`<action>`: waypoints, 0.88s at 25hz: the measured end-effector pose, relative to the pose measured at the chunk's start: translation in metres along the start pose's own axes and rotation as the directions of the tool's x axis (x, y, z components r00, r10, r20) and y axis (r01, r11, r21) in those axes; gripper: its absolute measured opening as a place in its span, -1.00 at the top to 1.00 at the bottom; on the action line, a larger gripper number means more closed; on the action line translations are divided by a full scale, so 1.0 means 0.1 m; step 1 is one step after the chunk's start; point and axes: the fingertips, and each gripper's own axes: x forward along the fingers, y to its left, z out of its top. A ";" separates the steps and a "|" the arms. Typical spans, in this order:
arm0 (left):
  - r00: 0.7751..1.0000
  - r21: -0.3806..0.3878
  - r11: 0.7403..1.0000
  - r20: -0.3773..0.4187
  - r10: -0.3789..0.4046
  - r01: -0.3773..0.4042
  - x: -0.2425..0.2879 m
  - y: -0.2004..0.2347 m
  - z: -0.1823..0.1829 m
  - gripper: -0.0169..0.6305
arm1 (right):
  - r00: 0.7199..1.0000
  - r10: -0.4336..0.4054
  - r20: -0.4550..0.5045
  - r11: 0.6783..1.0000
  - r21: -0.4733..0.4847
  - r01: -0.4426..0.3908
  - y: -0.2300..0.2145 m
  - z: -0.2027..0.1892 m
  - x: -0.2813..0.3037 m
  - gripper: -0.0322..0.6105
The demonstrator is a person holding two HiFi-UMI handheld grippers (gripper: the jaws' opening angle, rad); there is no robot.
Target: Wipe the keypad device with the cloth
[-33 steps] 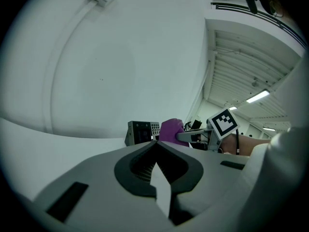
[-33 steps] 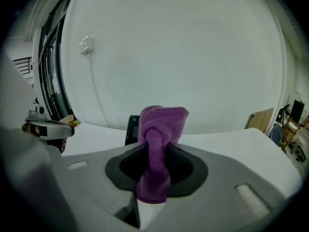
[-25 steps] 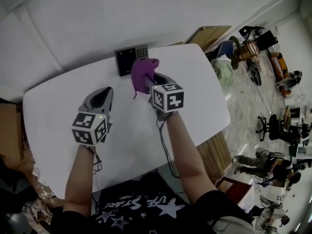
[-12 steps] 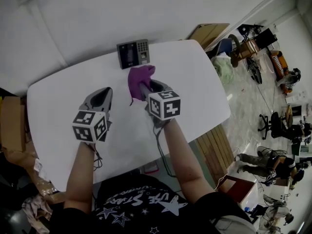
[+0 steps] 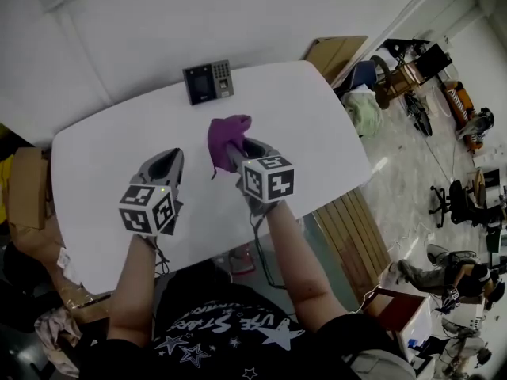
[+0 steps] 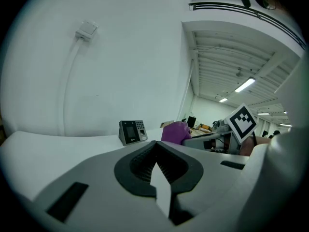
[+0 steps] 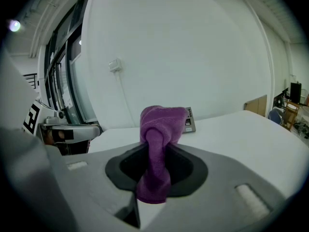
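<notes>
The keypad device (image 5: 208,82) stands upright at the far edge of the white table (image 5: 317,141), dark-screened with a small keypad; it also shows in the left gripper view (image 6: 132,131) and partly behind the cloth in the right gripper view (image 7: 189,122). My right gripper (image 5: 234,150) is shut on a purple cloth (image 5: 226,136), bunched above its jaws (image 7: 158,149), held well short of the device. My left gripper (image 5: 164,165) hovers to the left over the table, jaws closed together with nothing between them (image 6: 155,164).
A white wall (image 5: 238,14) rises right behind the table. A cardboard box (image 5: 28,188) sits at the left of the table, wooden slats (image 5: 356,236) at its right. Office chairs and clutter (image 5: 444,204) fill the floor at the far right.
Both grippers have drawn back toward me, away from the keypad device. The cloth, earlier near the device, is now a clear gap in front of it.
</notes>
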 end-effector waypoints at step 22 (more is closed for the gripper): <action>0.995 0.028 0.998 0.081 0.056 -0.059 -1.21 -1.13 -0.35 0.93 | 0.991 0.108 0.081 0.994 -0.034 -0.105 0.66 -0.50 -1.44 0.60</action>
